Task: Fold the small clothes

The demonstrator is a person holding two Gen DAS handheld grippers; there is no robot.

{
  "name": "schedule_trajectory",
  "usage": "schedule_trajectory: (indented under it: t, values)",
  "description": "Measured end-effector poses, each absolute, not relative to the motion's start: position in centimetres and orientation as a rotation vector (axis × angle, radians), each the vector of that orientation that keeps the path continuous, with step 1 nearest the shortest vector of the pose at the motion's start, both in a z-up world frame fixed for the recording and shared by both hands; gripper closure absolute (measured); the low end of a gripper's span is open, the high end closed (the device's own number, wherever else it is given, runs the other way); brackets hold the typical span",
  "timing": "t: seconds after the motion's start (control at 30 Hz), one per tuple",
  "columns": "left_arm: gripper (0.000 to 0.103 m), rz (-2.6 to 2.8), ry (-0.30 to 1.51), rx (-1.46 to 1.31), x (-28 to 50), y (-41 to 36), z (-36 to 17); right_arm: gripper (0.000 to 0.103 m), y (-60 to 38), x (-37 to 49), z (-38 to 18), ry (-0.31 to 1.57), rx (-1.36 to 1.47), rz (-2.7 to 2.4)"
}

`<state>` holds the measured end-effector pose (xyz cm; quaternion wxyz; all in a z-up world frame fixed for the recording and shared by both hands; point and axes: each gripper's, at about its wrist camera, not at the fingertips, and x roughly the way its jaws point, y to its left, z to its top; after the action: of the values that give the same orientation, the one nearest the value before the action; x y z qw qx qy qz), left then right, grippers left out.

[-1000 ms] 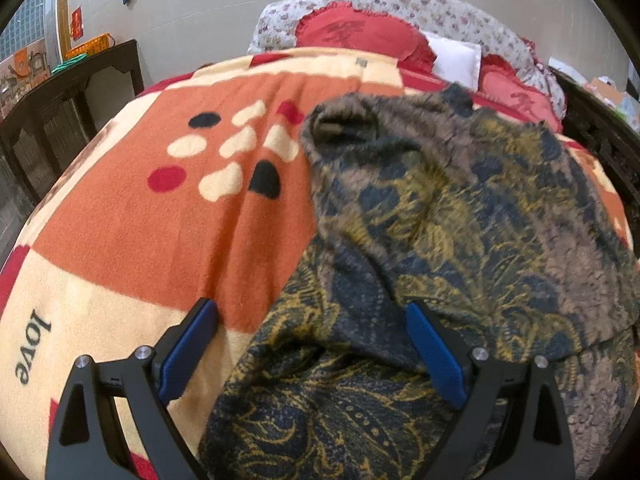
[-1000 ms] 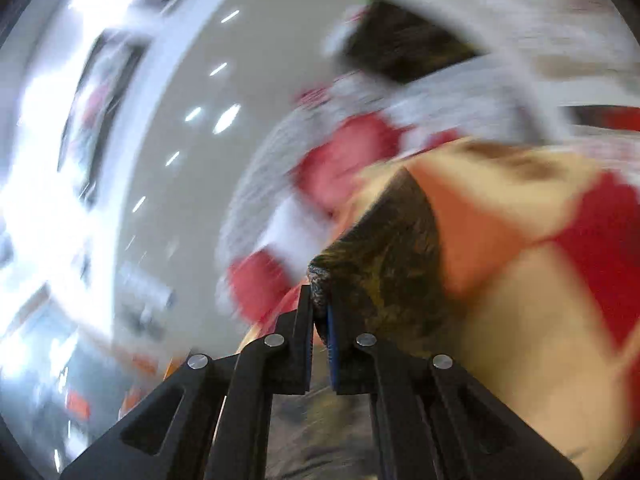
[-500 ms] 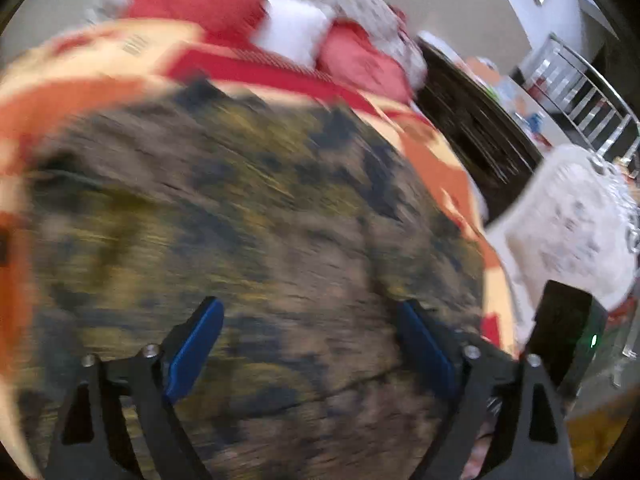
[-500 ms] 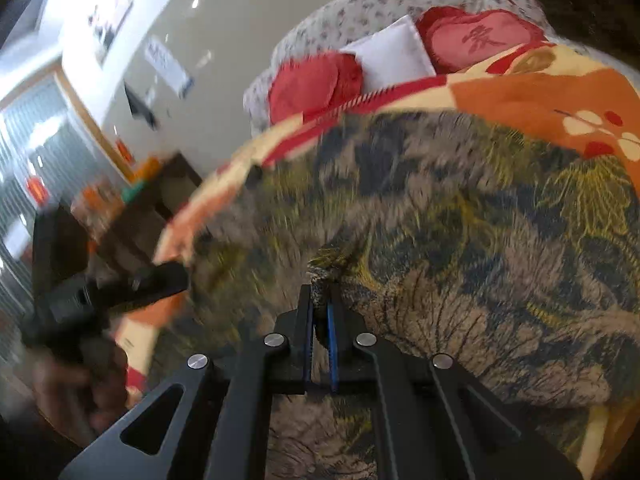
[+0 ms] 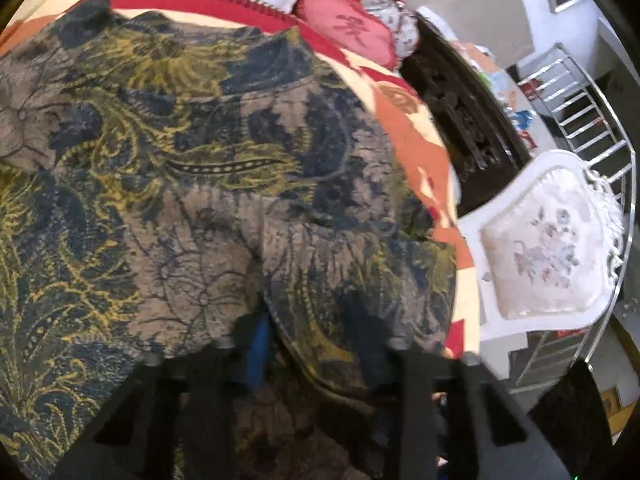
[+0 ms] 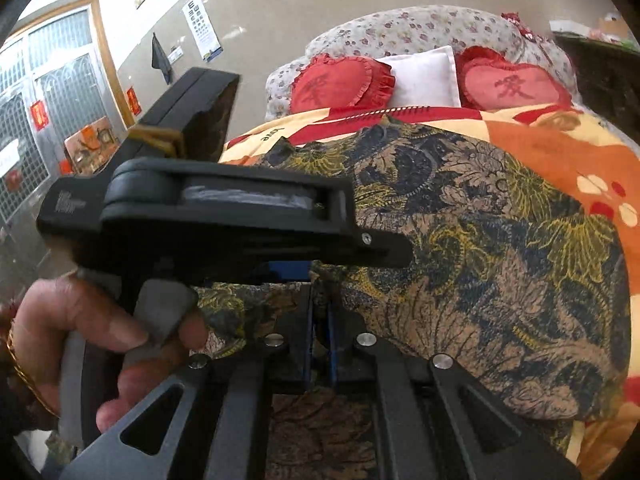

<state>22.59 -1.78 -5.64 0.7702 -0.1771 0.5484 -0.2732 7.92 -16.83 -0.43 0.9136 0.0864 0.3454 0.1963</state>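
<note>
A dark garment with a yellow, blue and brown floral print (image 5: pixel 180 168) lies spread on the orange and cream blanket (image 5: pixel 416 136); it also shows in the right wrist view (image 6: pixel 500 248). My left gripper (image 5: pixel 316 344) sits at the garment's near edge with a fold of cloth draped over its fingers; only the left blue pad (image 5: pixel 256 344) shows. My right gripper (image 6: pixel 320 328) is shut on the garment's near edge. The left gripper's body (image 6: pixel 208 216), held by a hand (image 6: pixel 104 332), crosses just in front of it.
Red heart cushions (image 6: pixel 340 84) and a white pillow (image 6: pixel 424 76) lie at the head of the bed. A dark carved bed frame (image 5: pixel 460 100), a white upholstered chair (image 5: pixel 548 256) and a metal rack (image 5: pixel 588 108) stand on the right.
My left gripper swung right across the garment and narrowed from wide open; cloth now covers its fingers. My right gripper, still shut on the edge, came down beside the left one.
</note>
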Motion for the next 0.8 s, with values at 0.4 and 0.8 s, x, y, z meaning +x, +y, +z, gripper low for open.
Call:
schedule_trajectory:
  t: [0.4,0.8]
  values:
    - [0.100,-0.498,1.048,-0.214,20.4,-2.3,-3.5,0.070,-16.4,7.2,-0.4,0.752,0.105,0.298]
    - [0.099,-0.229,0.801,-0.079,17.4,7.9,0.3,0.064,-22.5,4.7,-2.6,0.824,0.186,-0.005]
